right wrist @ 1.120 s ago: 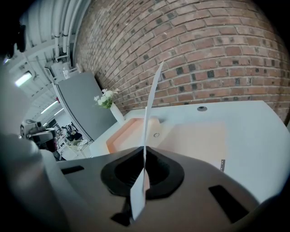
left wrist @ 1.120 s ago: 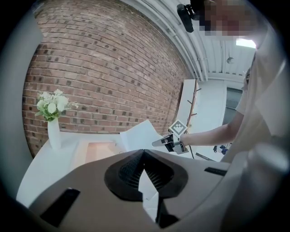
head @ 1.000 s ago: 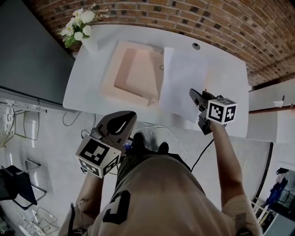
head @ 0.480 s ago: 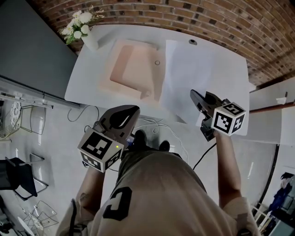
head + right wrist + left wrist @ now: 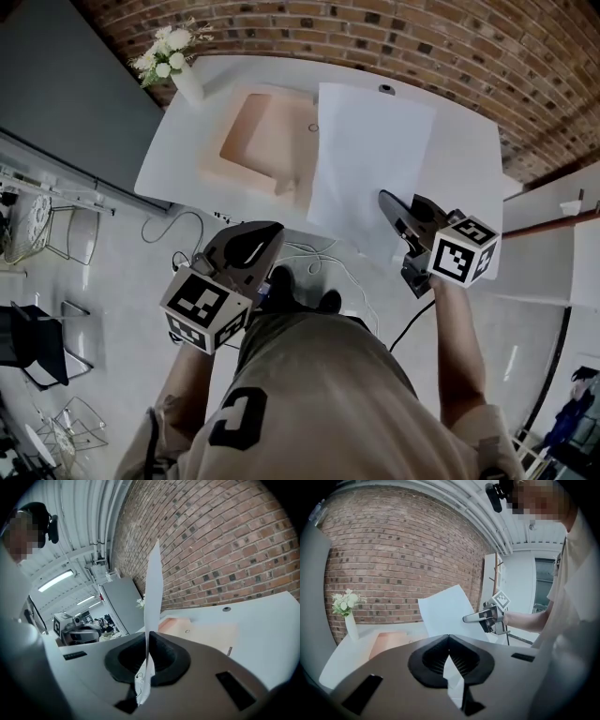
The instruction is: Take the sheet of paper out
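Observation:
A white sheet of paper (image 5: 370, 155) hangs lifted over the white table (image 5: 459, 159), and my right gripper (image 5: 386, 202) is shut on its near edge. In the right gripper view the sheet (image 5: 153, 597) rises edge-on out of the closed jaws (image 5: 148, 634). A flat peach folder (image 5: 262, 141) lies on the table left of the sheet, whose left edge overlaps it. My left gripper (image 5: 267, 232) hovers off the table's front edge, shut and empty. In the left gripper view (image 5: 449, 638) the sheet (image 5: 445, 613) and the right gripper (image 5: 465, 618) show ahead.
A white vase of flowers (image 5: 178, 66) stands at the table's far left corner. A cable hole (image 5: 385, 89) sits near the back edge by the brick wall. A grey panel (image 5: 66, 103) stands to the left. Cables (image 5: 309, 253) lie on the floor under the front edge.
The right gripper has risen and the sheet has come up off the table, swinging left over the folder's edge. The left gripper has drifted a little but stays shut.

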`<state>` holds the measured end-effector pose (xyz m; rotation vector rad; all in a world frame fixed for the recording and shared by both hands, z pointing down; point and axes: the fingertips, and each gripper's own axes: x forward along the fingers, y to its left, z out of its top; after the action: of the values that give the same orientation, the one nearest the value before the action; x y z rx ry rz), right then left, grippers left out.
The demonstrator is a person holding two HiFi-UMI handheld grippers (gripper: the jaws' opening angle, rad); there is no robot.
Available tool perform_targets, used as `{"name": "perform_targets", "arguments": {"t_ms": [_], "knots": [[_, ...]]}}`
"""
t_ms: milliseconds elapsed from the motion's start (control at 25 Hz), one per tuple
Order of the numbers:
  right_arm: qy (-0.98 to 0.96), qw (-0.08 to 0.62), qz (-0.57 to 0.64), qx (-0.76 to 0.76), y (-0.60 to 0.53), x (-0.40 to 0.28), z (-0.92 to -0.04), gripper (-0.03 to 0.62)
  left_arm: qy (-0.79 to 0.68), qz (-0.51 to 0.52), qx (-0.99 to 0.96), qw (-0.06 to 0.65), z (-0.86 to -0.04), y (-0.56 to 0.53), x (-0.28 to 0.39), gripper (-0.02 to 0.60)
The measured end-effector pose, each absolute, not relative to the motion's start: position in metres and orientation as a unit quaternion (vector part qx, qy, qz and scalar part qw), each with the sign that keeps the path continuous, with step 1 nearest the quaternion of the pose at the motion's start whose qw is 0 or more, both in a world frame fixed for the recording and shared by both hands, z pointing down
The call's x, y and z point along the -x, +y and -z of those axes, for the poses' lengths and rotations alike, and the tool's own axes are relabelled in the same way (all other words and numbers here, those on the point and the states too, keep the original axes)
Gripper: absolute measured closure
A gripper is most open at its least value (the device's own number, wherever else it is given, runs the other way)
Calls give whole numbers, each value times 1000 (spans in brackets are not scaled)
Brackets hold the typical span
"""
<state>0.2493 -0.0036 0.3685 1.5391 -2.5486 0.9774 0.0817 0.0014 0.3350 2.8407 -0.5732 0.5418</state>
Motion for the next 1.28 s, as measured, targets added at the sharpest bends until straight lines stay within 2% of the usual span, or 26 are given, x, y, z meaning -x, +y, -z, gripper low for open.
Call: {"name": "perform_targets", "arguments": {"t_ms": [680,1280], "knots": [[-811,-33,-338,-477,31,-249,-367,569,-186,-192,-957,108,-338,28,-93,568],[-815,-16,-337,-472,-7,-206,-358,569,-199,-169,-959,111,-339,-15,-50,568]]}}
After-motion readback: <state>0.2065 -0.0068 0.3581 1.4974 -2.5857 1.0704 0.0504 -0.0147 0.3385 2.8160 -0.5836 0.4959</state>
